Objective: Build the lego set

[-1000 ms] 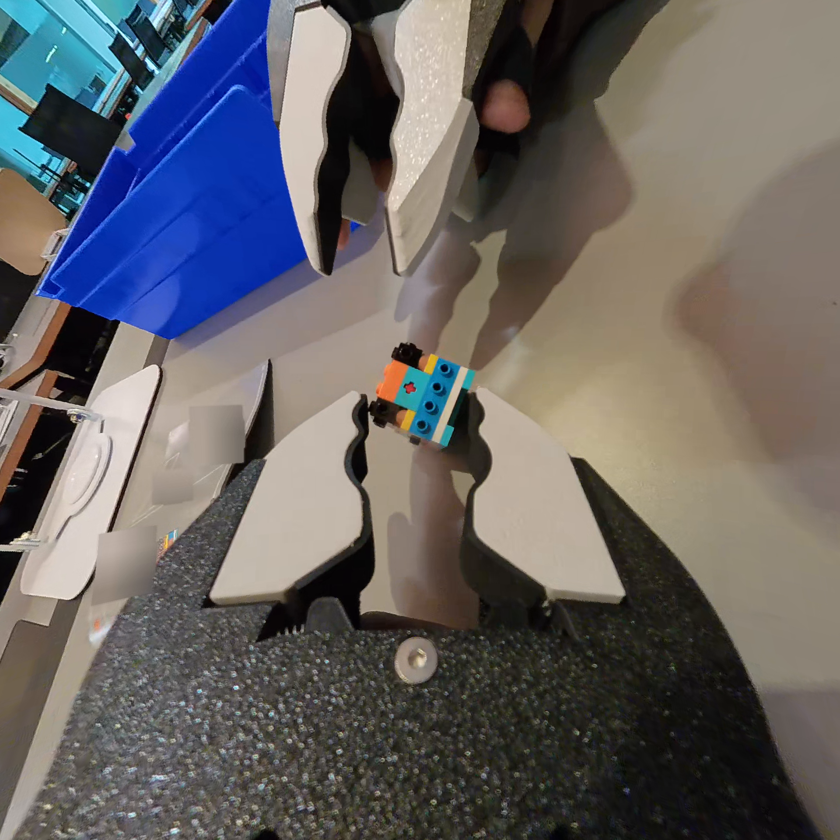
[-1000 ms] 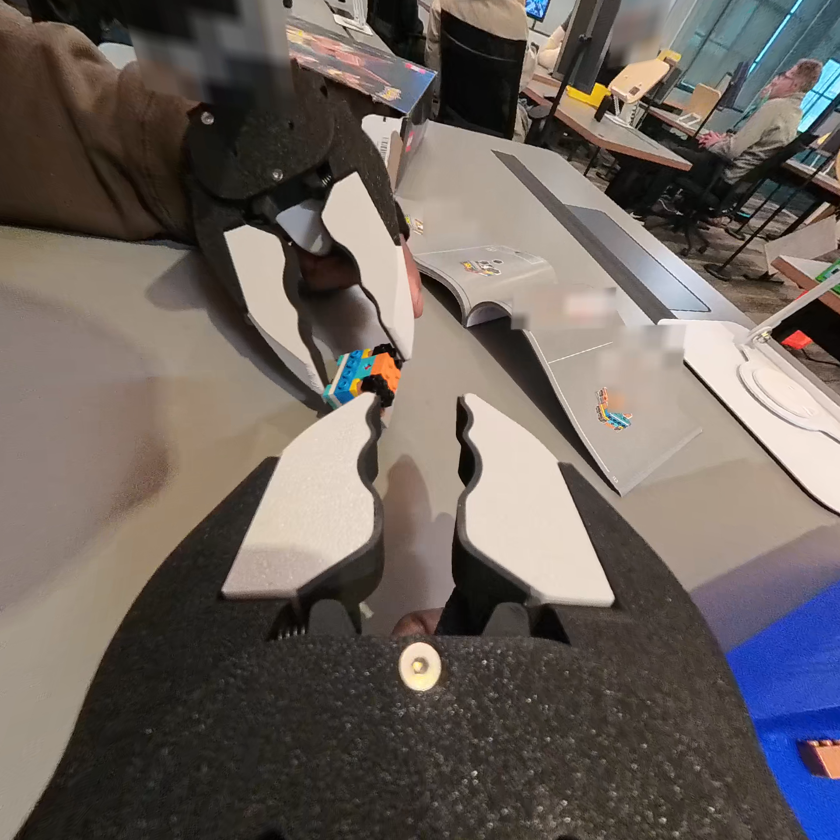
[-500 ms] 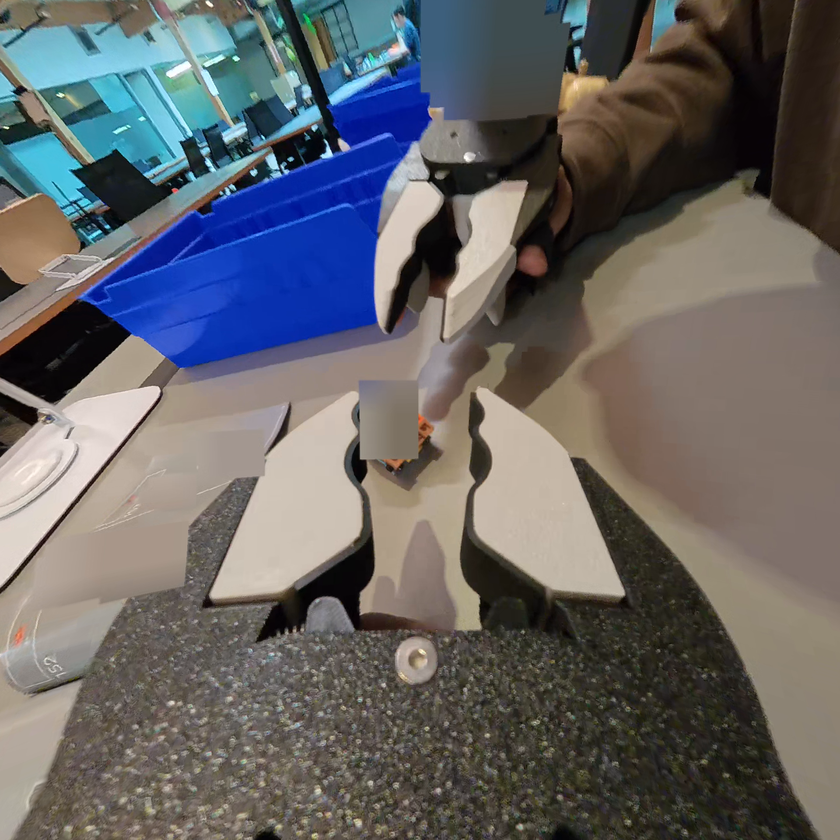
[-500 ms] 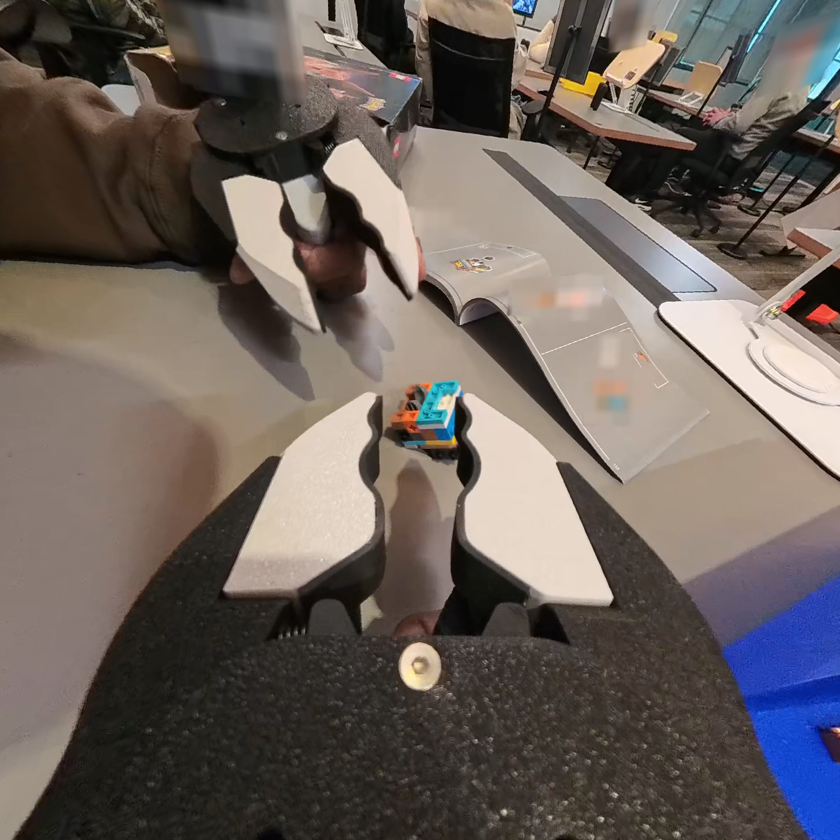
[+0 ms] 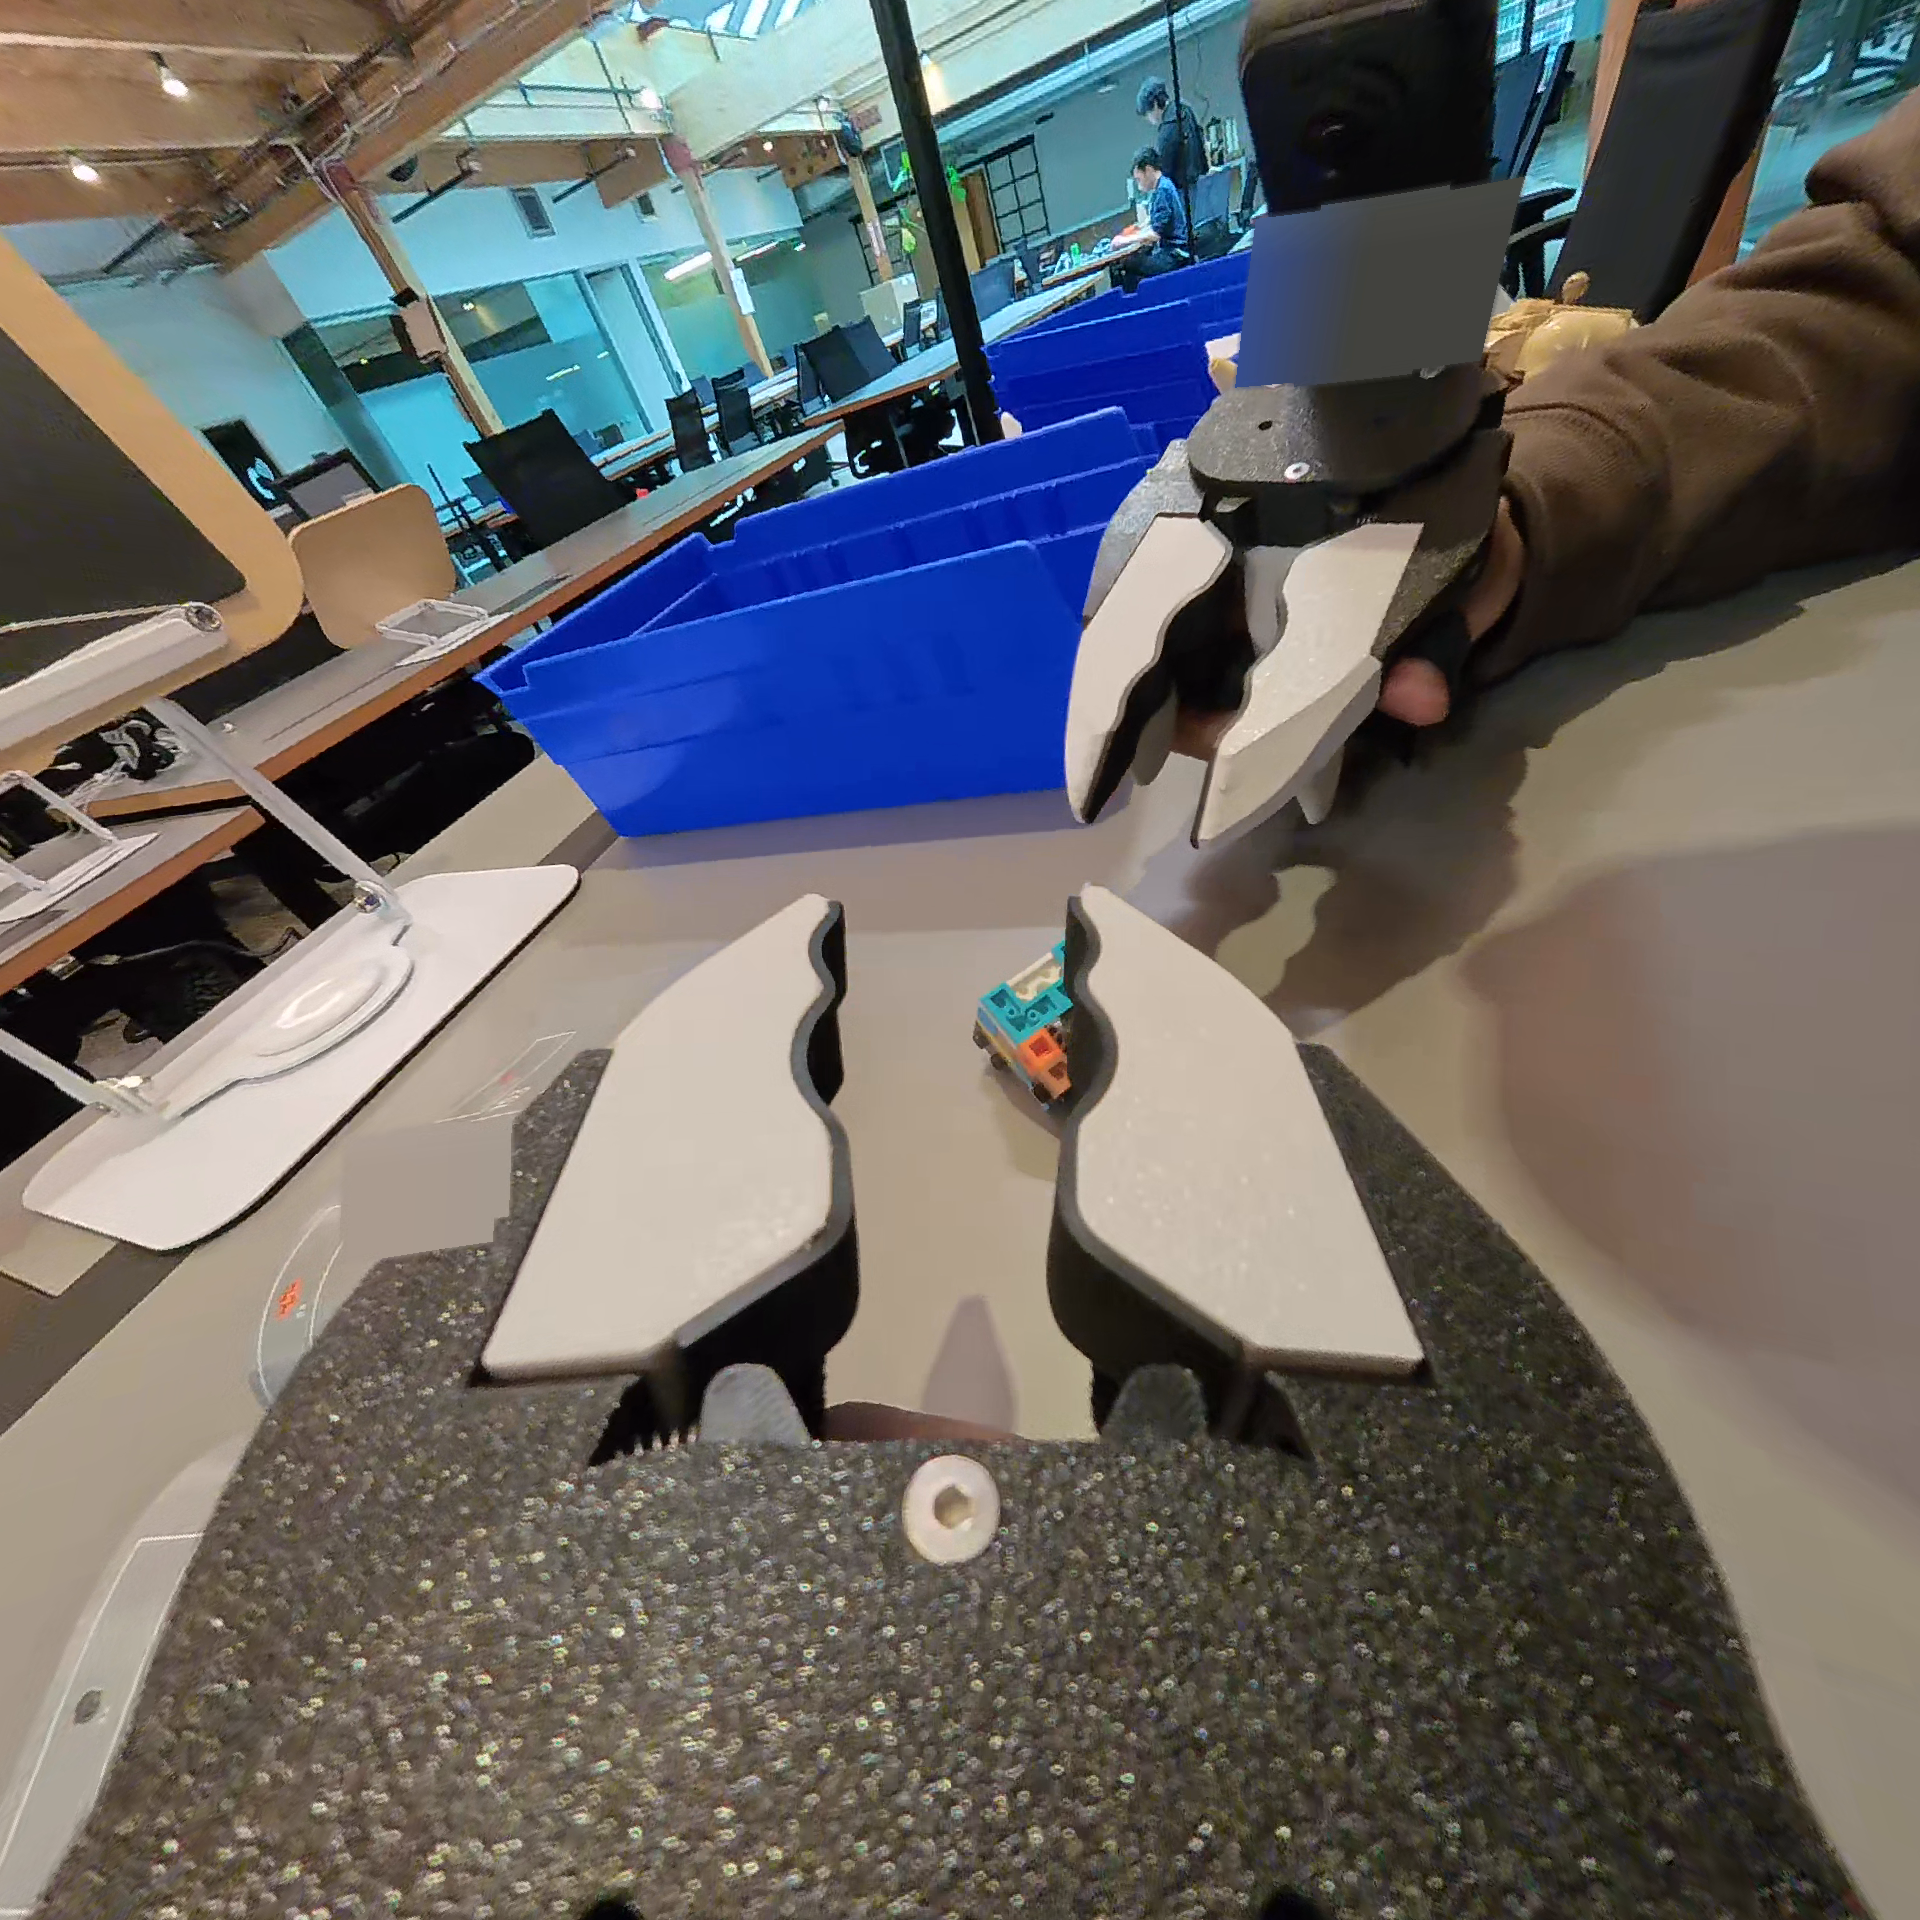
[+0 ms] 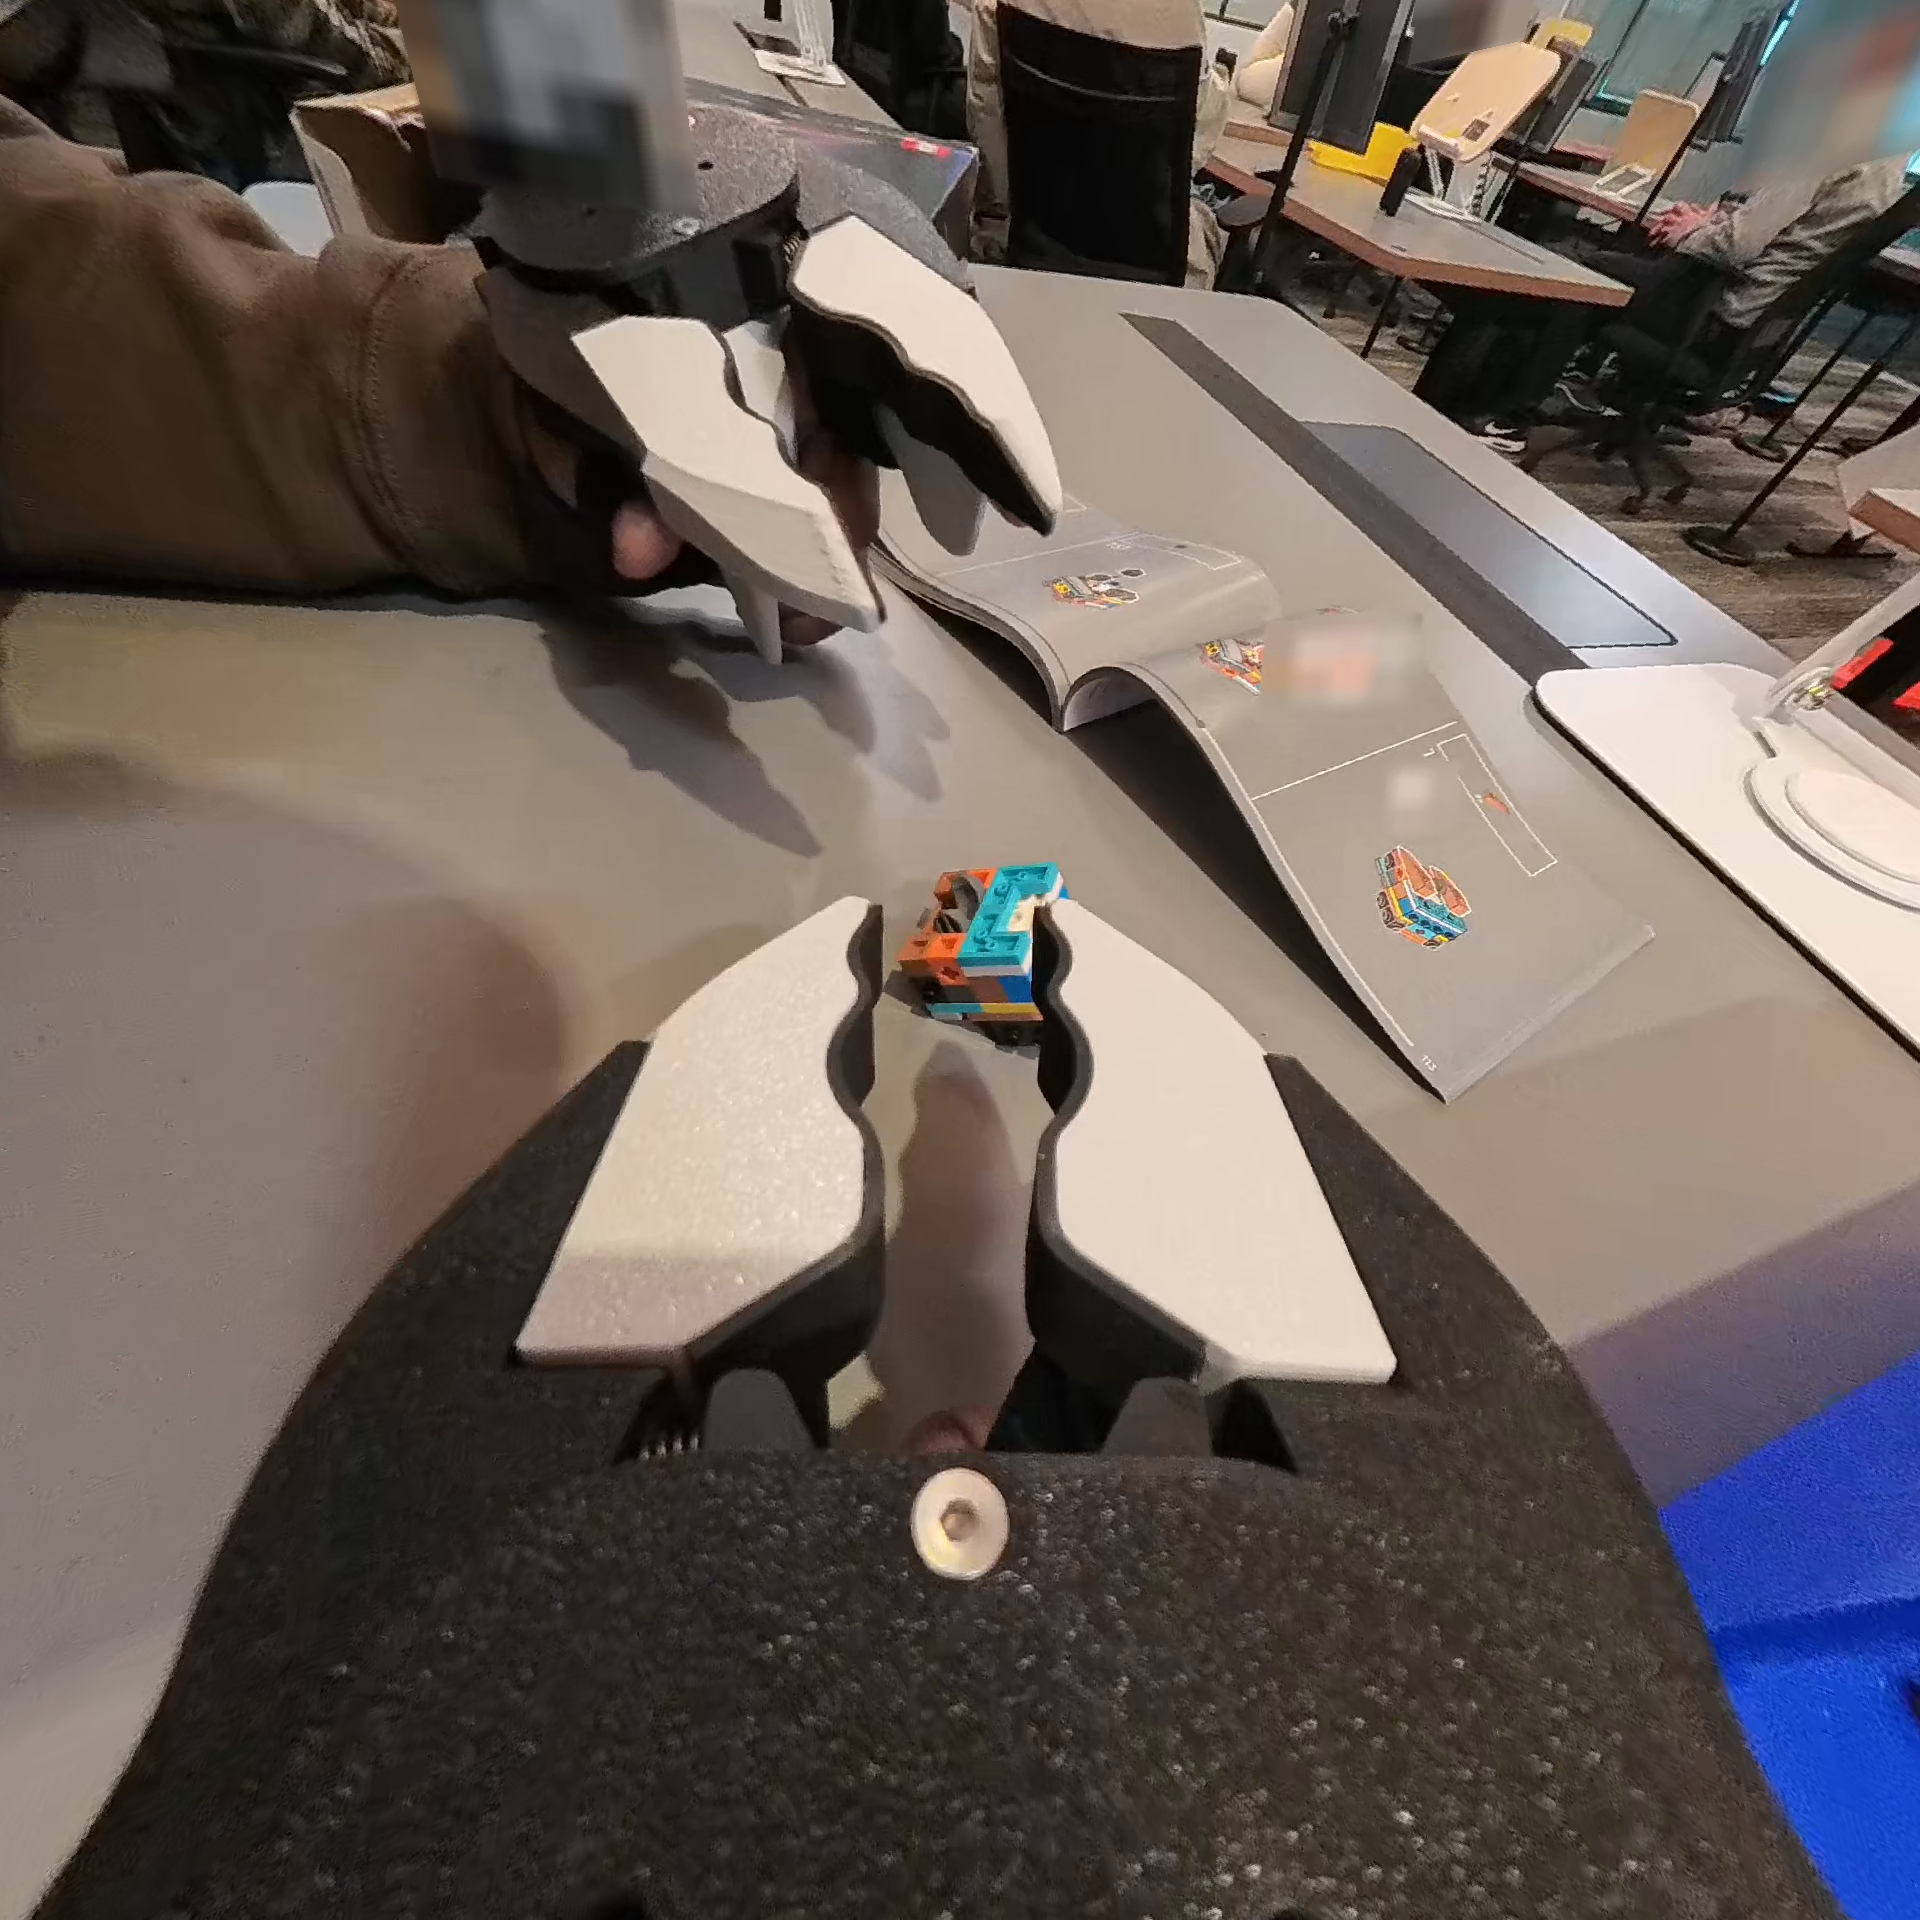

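Note:
A small lego model [image 6: 982,951] of teal, orange, blue and white bricks rests on the grey table [image 6: 364,935]. In the right wrist view it sits just ahead of my right gripper [image 6: 961,914], close to the right fingertip; the jaws are open and empty. My left gripper [image 6: 951,566] hovers above the table beyond the model, open and empty. In the left wrist view the model [image 5: 1023,1029] lies by the right fingertip of my left gripper [image 5: 954,914], partly hidden behind it. My right gripper [image 5: 1148,821] is raised at the far right.
An open instruction booklet [image 6: 1299,790] lies right of the model. A blue bin [image 5: 831,665] stands at the far side in the left wrist view, and its corner [image 6: 1818,1610] shows by my right gripper. A white stand base [image 5: 291,1039] lies at the left. Left tips to right tips: about 7 centimetres.
One second ago my left gripper had the model between its fingertips. It has let go and drawn back upward. The model now rests on the table, and my right gripper has also backed off.

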`<state>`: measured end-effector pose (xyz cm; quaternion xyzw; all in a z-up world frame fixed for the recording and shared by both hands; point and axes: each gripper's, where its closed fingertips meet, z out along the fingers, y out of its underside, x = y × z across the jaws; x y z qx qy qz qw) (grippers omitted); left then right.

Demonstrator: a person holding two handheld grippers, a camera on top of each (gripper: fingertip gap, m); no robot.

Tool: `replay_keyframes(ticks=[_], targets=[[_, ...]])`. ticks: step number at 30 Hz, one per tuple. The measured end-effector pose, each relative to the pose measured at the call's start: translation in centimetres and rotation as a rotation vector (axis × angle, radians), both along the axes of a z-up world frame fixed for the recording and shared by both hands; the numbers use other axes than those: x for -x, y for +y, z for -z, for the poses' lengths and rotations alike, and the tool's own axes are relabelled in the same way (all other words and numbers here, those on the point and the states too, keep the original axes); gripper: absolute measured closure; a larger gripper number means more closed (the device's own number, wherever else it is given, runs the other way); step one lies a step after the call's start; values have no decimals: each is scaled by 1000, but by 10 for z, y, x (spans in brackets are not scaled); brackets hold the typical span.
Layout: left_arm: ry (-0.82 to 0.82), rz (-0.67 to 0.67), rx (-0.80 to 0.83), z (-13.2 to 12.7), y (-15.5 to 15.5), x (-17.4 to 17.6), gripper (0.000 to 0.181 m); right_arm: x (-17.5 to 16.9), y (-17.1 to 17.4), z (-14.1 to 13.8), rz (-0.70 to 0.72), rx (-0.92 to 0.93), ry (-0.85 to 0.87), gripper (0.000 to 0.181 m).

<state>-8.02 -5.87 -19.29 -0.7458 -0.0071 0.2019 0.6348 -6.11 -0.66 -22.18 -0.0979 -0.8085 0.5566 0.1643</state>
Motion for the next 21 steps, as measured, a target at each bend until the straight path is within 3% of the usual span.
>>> replay_keyframes(ticks=[16, 21], targets=[[18, -31, -11, -4, -1, 2, 142, -3, -2, 0, -1, -21, 51, 153], [35, -47, -34, -10, -2, 2, 143, -14, 0, -21, -61, 60, 79, 152]])
